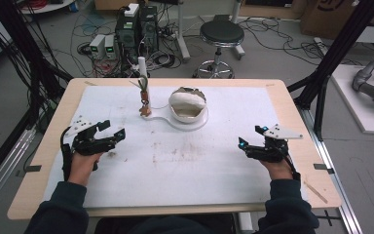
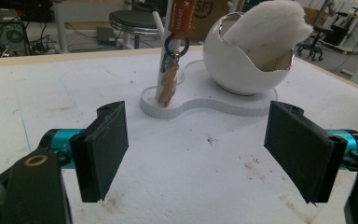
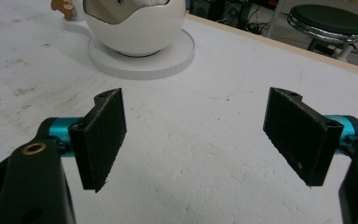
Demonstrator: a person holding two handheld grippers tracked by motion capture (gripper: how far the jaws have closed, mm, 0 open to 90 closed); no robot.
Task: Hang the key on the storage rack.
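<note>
We are only starting: our left gripper (image 1: 111,129) and right gripper (image 1: 251,137) are resting low at the sides of the table (image 1: 39,161), jaws spread wide and holding nothing. The keyring (image 2: 170,74) is hanging on its post, beside the egg-shaped bowl (image 1: 188,105) with white padding, well apart from both grippers, so all the handling is waiting

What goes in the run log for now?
left gripper open | right gripper open | both apart from white egg-shaped bowl | nothing held
</note>
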